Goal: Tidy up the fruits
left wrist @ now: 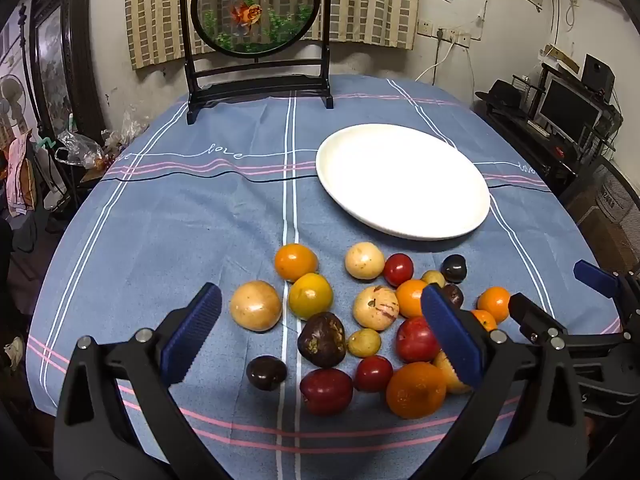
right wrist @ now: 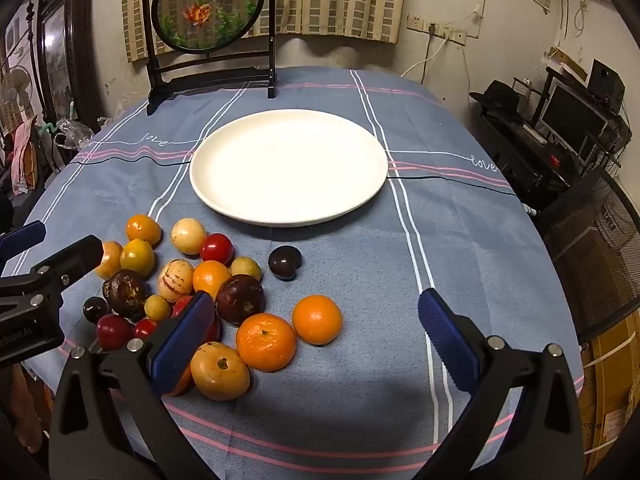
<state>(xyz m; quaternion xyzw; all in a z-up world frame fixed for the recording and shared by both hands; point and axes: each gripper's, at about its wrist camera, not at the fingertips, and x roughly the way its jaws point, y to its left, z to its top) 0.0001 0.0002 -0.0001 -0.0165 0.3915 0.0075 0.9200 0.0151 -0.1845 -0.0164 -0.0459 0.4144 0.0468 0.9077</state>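
Observation:
Several loose fruits lie in a cluster on the blue tablecloth: oranges [left wrist: 416,389] [right wrist: 265,342], red plums [left wrist: 326,391], dark purple fruits [left wrist: 322,339] [right wrist: 240,298] and pale yellow ones [left wrist: 256,305] [right wrist: 219,370]. A white plate [left wrist: 476,184] [right wrist: 224,200] sits empty behind them. My left gripper [left wrist: 324,332] is open, hovering over the cluster. My right gripper [right wrist: 320,340] is open over the cluster's right edge, around two oranges [right wrist: 317,319]. Each gripper shows at the edge of the other's view.
A black-framed round goldfish screen [left wrist: 256,8] [right wrist: 210,4] stands at the table's far edge. The table edge [left wrist: 52,240] drops off left; a desk with a monitor [right wrist: 572,120] stands to the right. Bare cloth lies right of the fruits [right wrist: 400,264].

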